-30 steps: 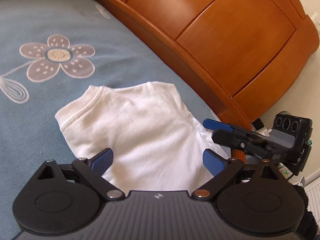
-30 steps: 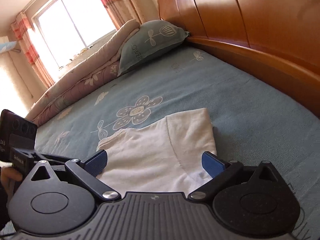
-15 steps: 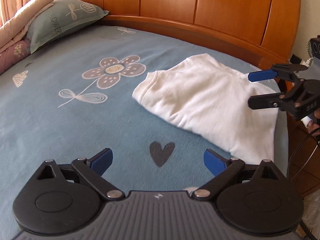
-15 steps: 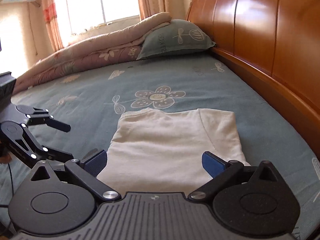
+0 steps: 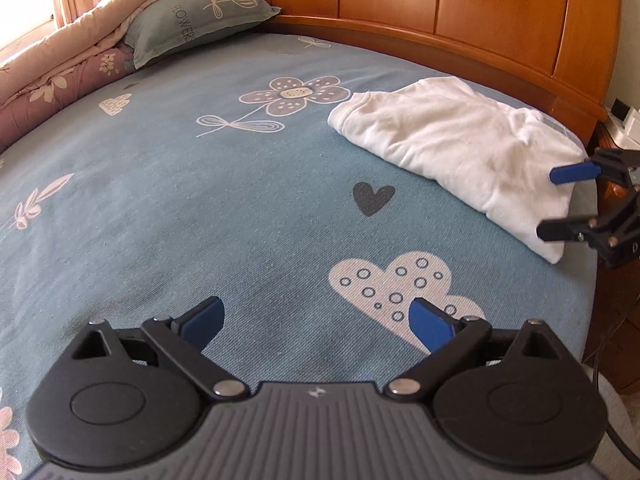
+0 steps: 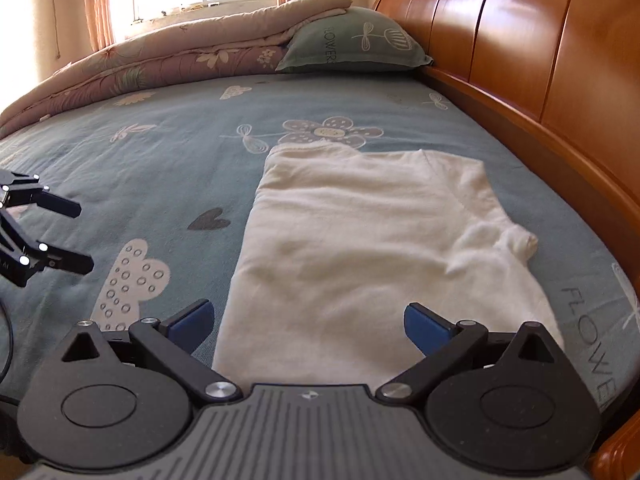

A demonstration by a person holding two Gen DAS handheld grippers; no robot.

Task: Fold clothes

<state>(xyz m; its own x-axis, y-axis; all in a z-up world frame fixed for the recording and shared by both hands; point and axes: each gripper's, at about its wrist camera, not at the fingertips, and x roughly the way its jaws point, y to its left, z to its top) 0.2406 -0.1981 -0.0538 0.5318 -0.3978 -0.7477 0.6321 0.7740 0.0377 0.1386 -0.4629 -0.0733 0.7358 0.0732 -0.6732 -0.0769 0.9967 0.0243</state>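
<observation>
Folded shirt (image 6: 360, 248) on bed (image 6: 168, 160) beside headboard (image 6: 540, 60), pillow (image 6: 352, 44) and quilt (image 6: 160, 60) behind it

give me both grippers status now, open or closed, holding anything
Left gripper: open, holding nothing, above the bare bedsheet.
Right gripper: open, holding nothing, fingers either side of the white shirt's near edge.

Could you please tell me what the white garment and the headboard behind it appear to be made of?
White garment: looks like soft knit cotton, matte, judging by its limp wrinkles and ribbed hem; the exact fibre cannot be told. Headboard: appears to be wood or wood veneer with a glossy varnish, shown by its orange-brown panels and bright window reflections.
</observation>
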